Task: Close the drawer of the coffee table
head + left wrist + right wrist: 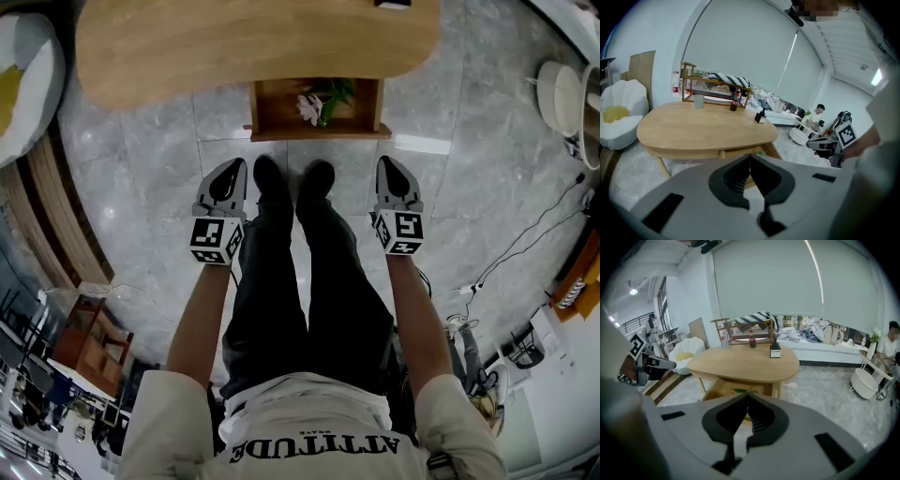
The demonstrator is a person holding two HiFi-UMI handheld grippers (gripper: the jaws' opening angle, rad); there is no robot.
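Note:
A light wooden coffee table (253,37) stands ahead of me, and its drawer (317,127) is pulled out toward my feet. Inside the drawer lie a pink flower and green leaves (319,103). My left gripper (228,174) hangs left of my shoes and my right gripper (393,171) right of them, both short of the drawer front. Each is shut, tips together, with nothing between them. From the left gripper view the table (708,129) shows beyond the shut tips (750,155); from the right gripper view the open drawer (736,390) sits just past the tips (747,394).
A bottle (752,341), a cup (698,101) and a small dark box (775,351) stand on the tabletop. A white flower-shaped cushion (23,80) lies at the left, a white round side table (562,94) at the right. Cables (525,244) trail over the grey tile floor. A person (816,115) sits in the background.

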